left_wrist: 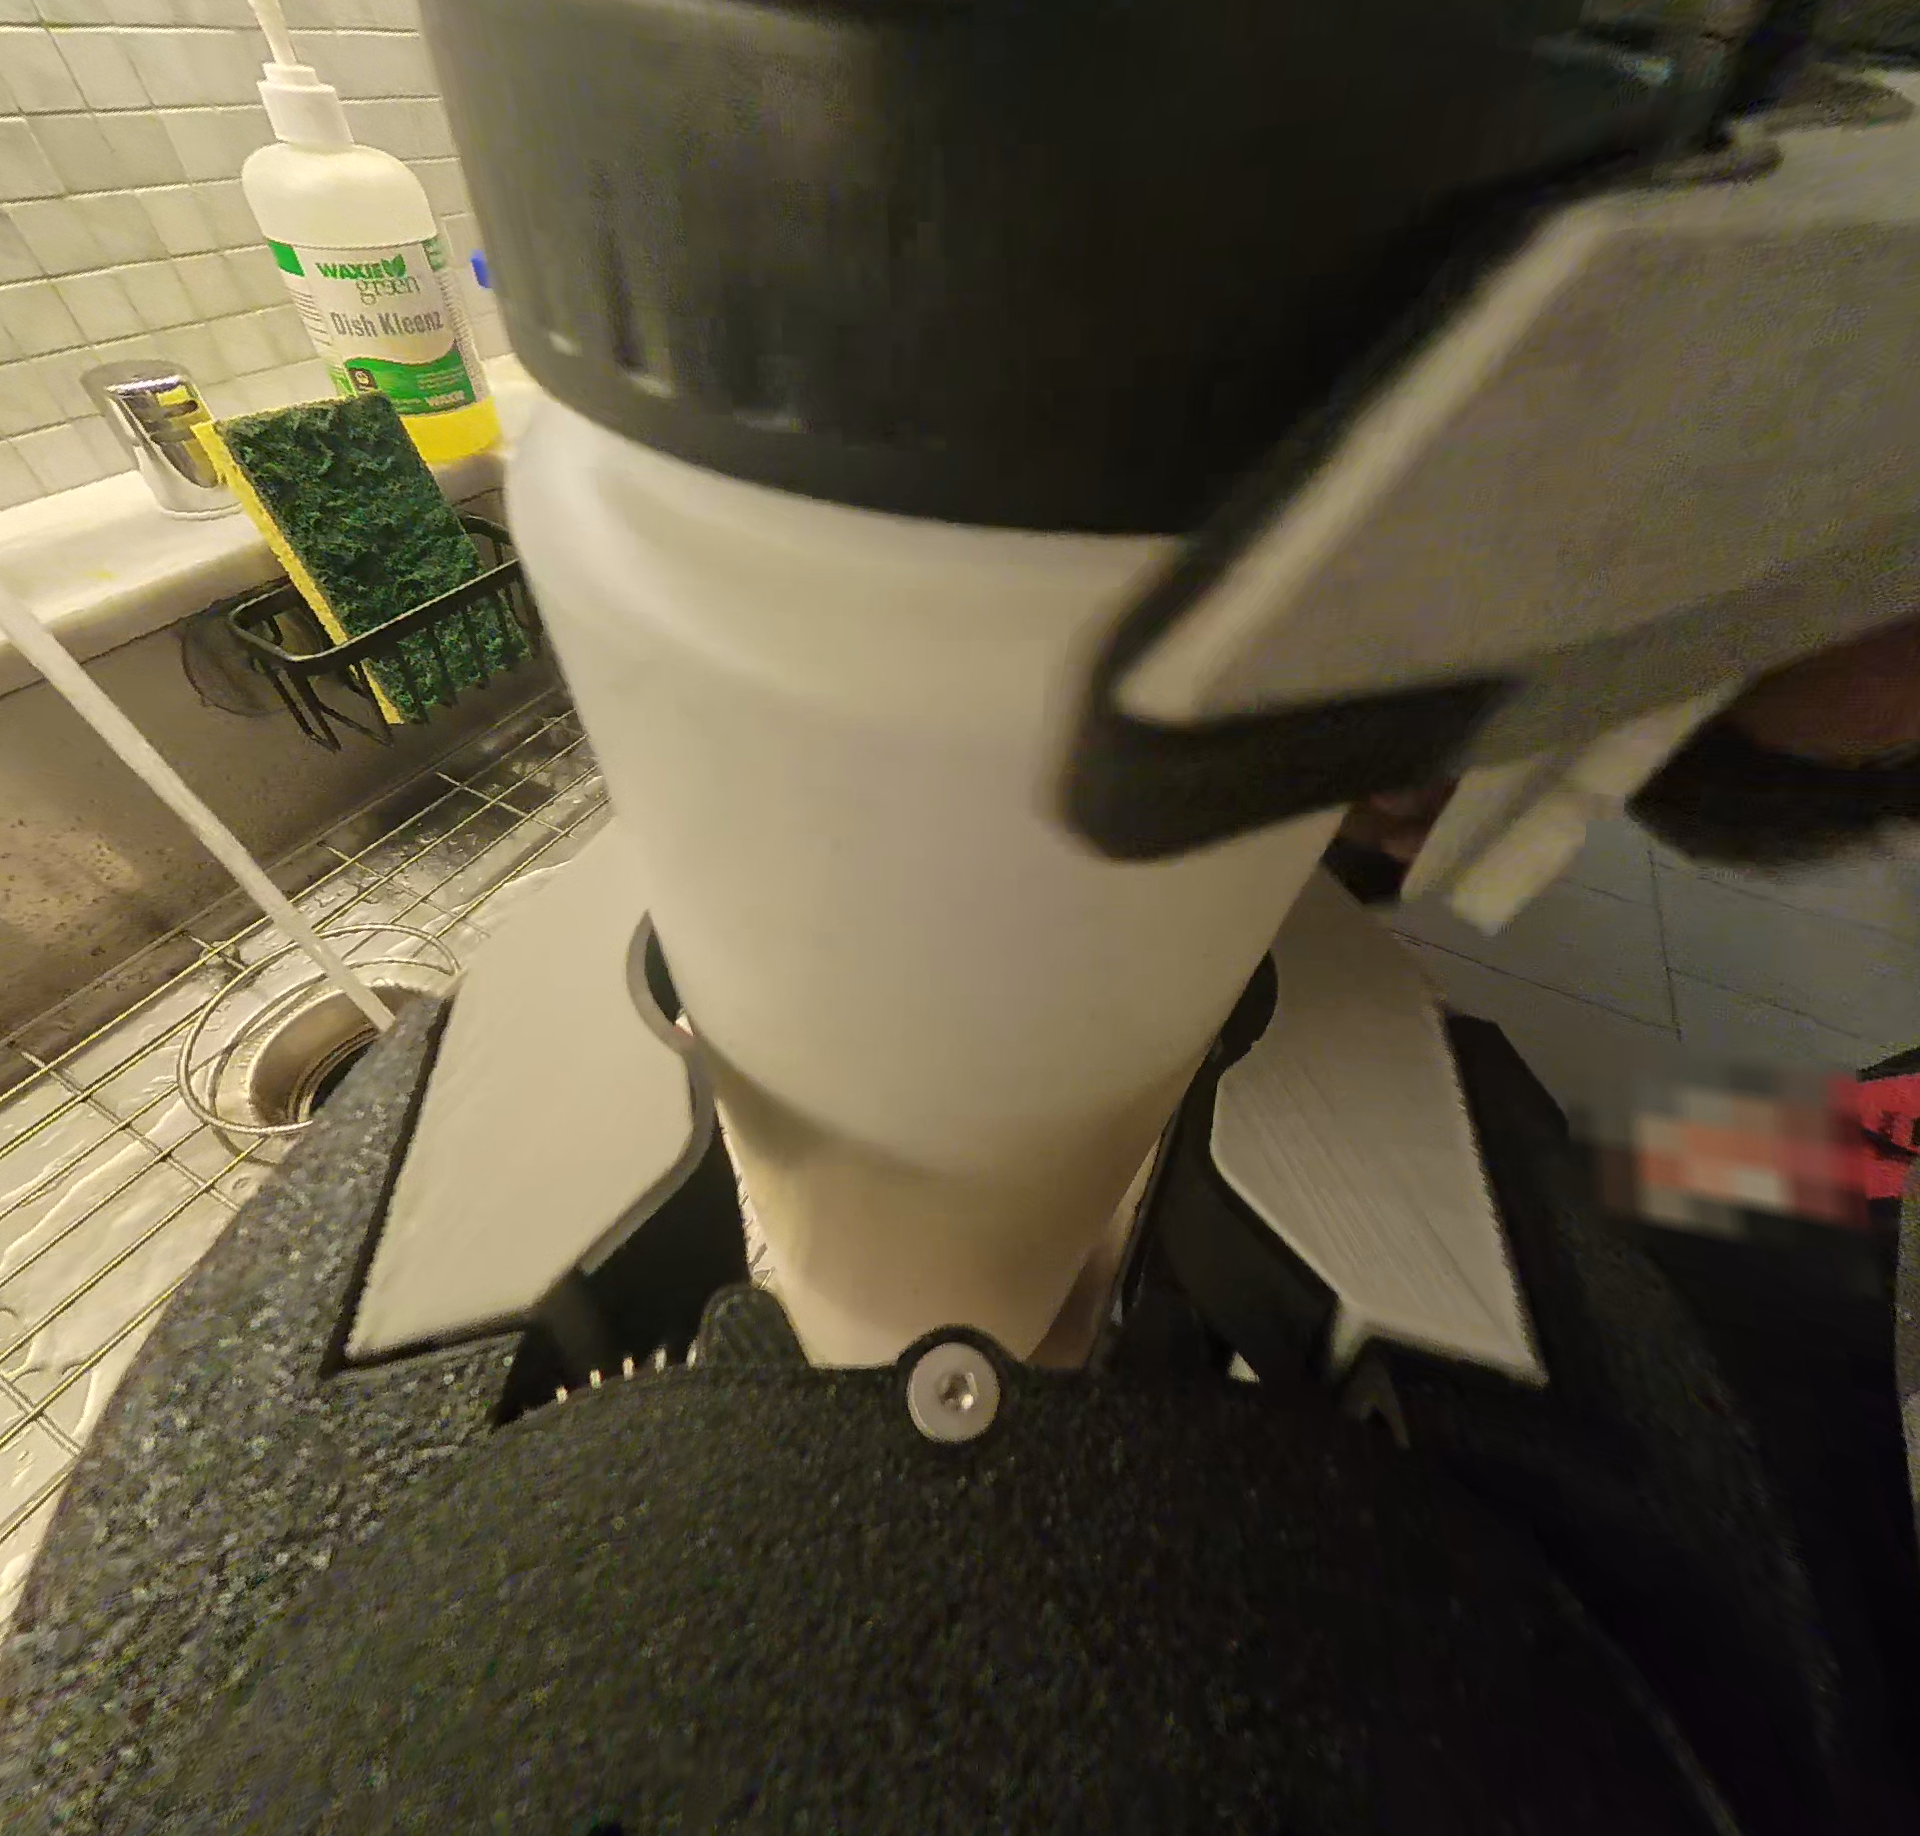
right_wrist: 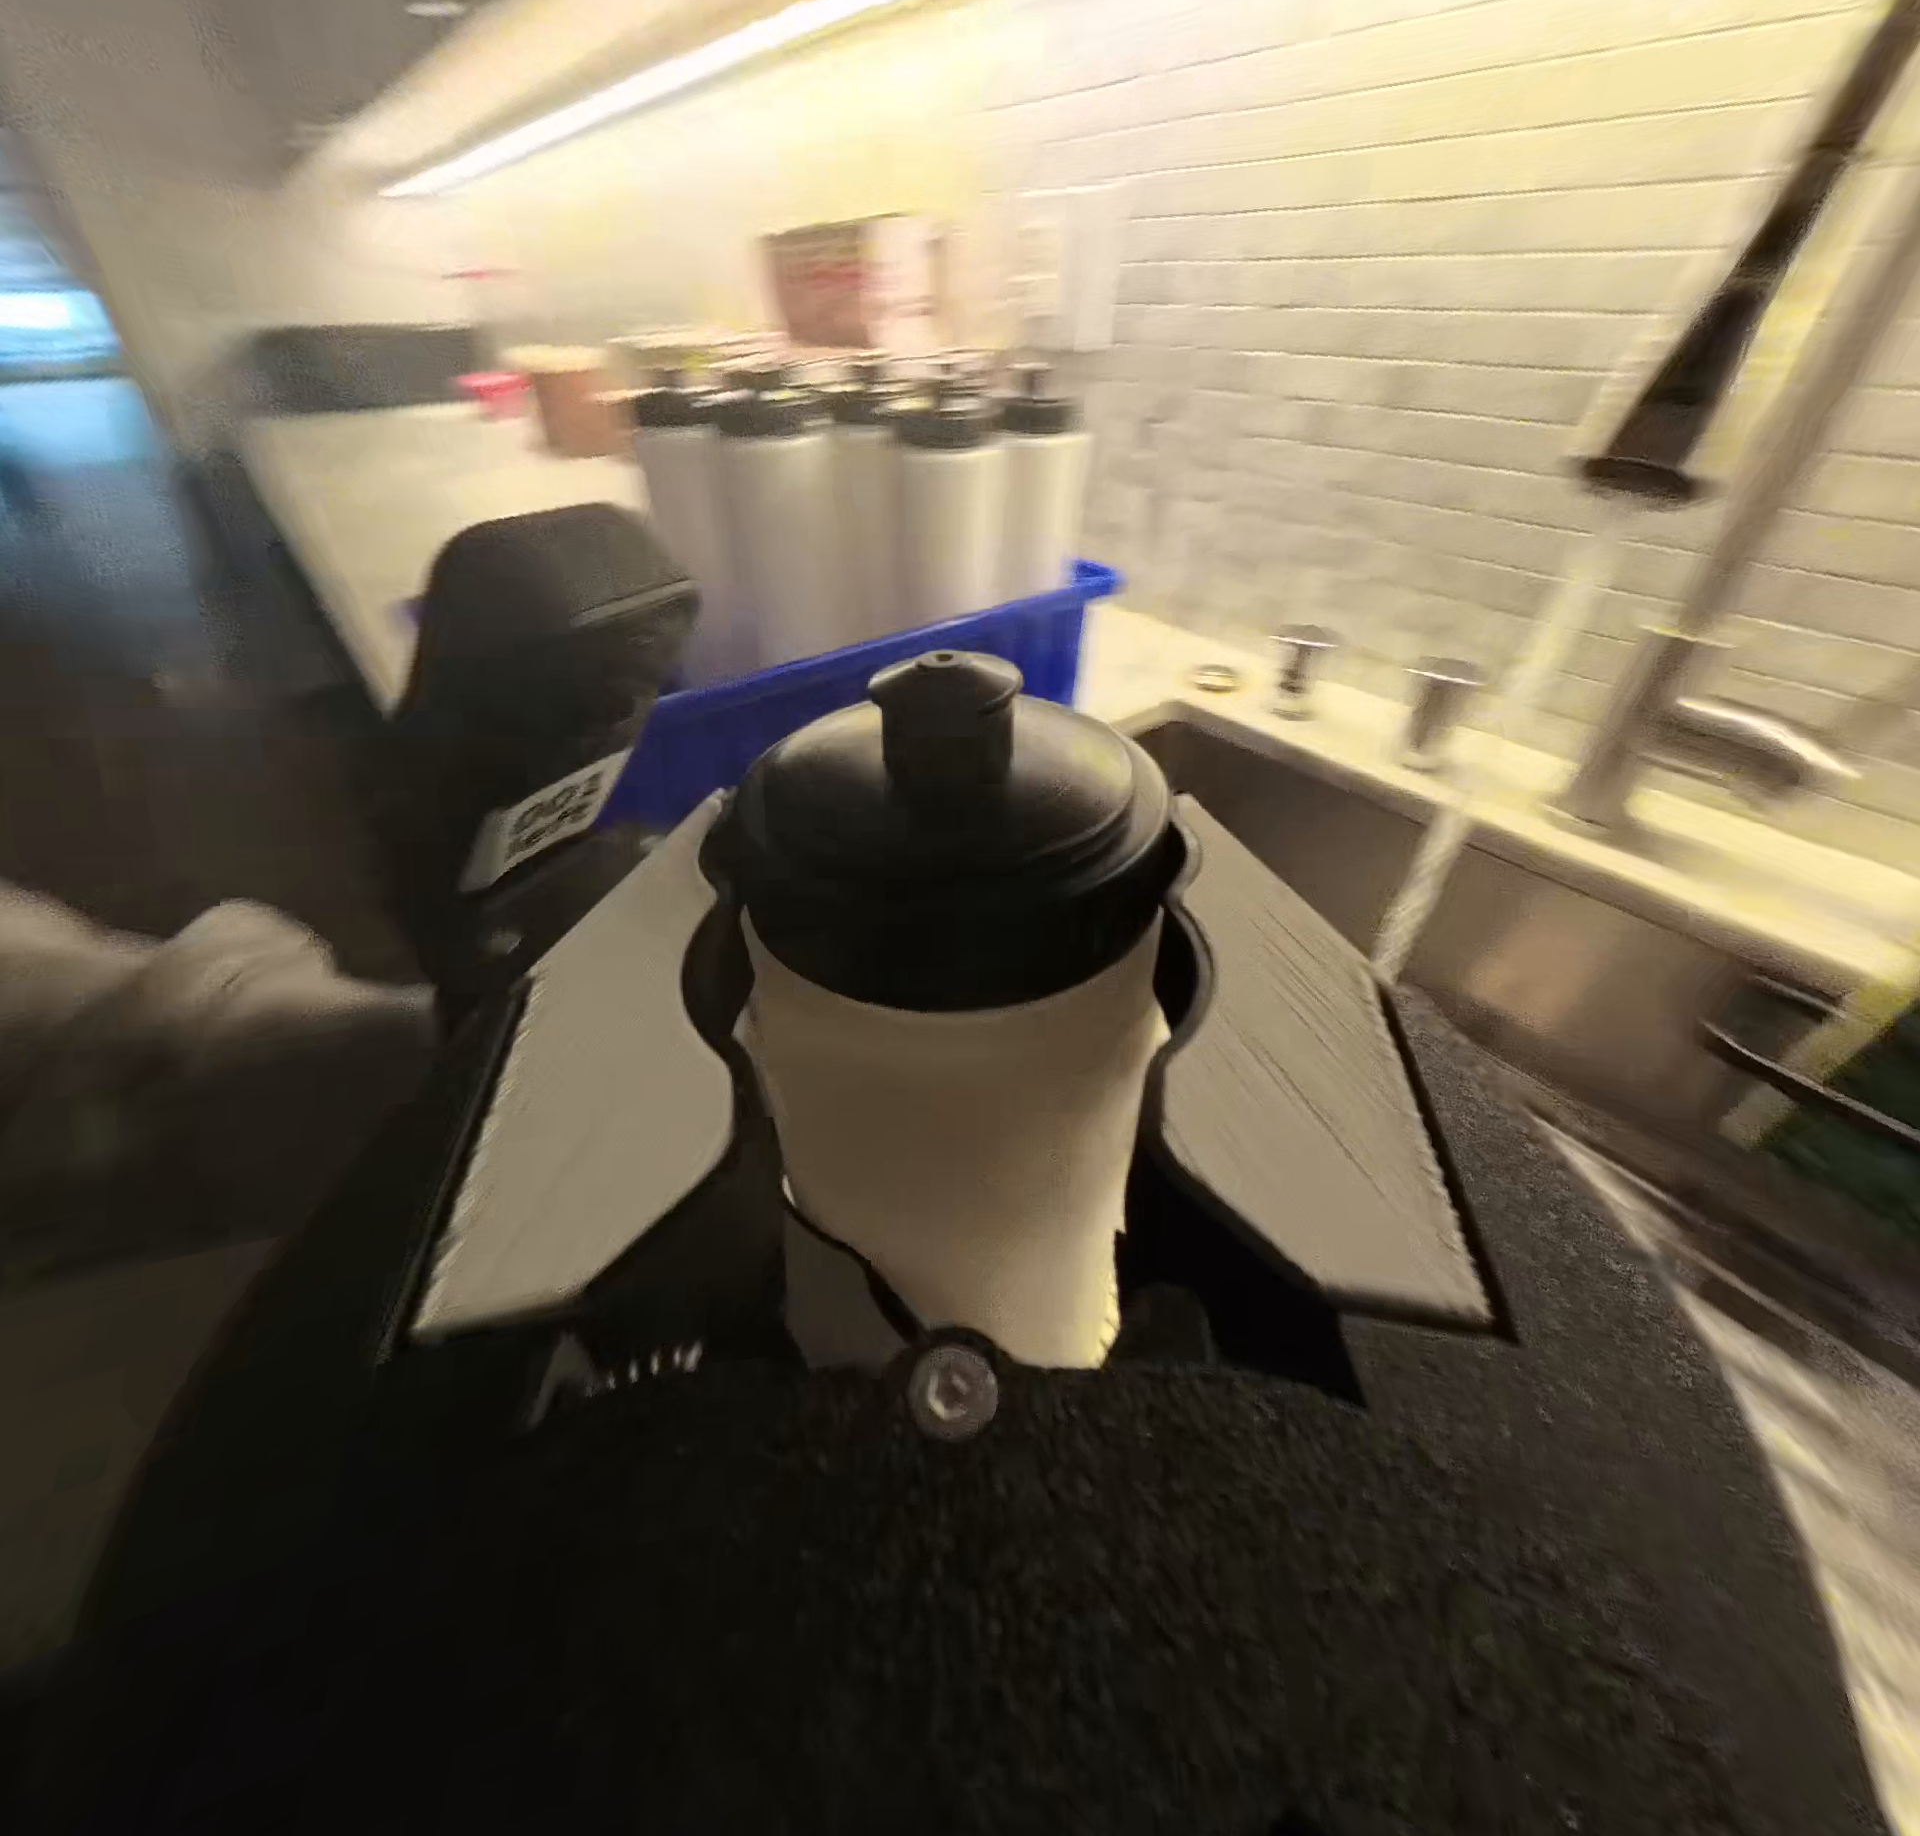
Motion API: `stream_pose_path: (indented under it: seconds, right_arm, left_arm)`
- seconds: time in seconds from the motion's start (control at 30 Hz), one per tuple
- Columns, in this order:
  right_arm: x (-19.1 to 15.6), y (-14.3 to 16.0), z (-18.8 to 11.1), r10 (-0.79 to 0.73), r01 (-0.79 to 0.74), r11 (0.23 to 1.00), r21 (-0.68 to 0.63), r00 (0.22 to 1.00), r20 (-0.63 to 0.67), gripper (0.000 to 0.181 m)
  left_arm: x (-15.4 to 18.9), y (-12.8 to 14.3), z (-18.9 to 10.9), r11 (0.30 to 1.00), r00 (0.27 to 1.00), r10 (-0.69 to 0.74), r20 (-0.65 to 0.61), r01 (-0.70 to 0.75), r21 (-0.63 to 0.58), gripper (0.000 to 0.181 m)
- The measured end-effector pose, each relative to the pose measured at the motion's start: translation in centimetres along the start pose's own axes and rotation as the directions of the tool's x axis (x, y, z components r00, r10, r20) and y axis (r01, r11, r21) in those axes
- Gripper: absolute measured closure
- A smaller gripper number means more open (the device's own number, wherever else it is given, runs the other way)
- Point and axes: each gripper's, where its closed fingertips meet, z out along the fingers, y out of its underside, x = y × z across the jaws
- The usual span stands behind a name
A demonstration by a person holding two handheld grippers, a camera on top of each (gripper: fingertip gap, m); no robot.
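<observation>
A white bottle [left_wrist: 883,799] with a black cap [left_wrist: 987,228] stands between the fingers of my left gripper [left_wrist: 966,903], which is shut on its lower body. A finger [left_wrist: 1455,498] of my right gripper lies against the bottle just under the cap. In the right wrist view the same bottle [right_wrist: 956,1111], with its spouted black cap [right_wrist: 935,830], sits between the fingers of my right gripper [right_wrist: 945,851], which is shut at the neck. The left gripper [right_wrist: 551,643] shows at the left, its fingers hidden. Both views are blurred.
A sink with a wire grid [left_wrist: 208,1111] and a drain [left_wrist: 291,1048] lies on the left, with water [left_wrist: 156,747] running into it. Behind are a soap pump bottle [left_wrist: 353,259] and a green sponge [left_wrist: 364,550]. A blue bin [right_wrist: 883,674] holds several white bottles [right_wrist: 862,508]. The faucet [right_wrist: 1683,560] is on the right.
</observation>
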Motion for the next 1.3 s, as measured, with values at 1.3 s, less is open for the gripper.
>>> stream_pose_path:
  seconds: [1.3]
  right_arm:
    - [-1.9,0.1,-0.8,-0.015,0.161,0.972,-0.169,0.765,0.644,0.104]
  left_arm:
    - [-0.2,-0.2,0.1,1.0,0.999,-0.018,0.039,0.018,0.016,0.077]
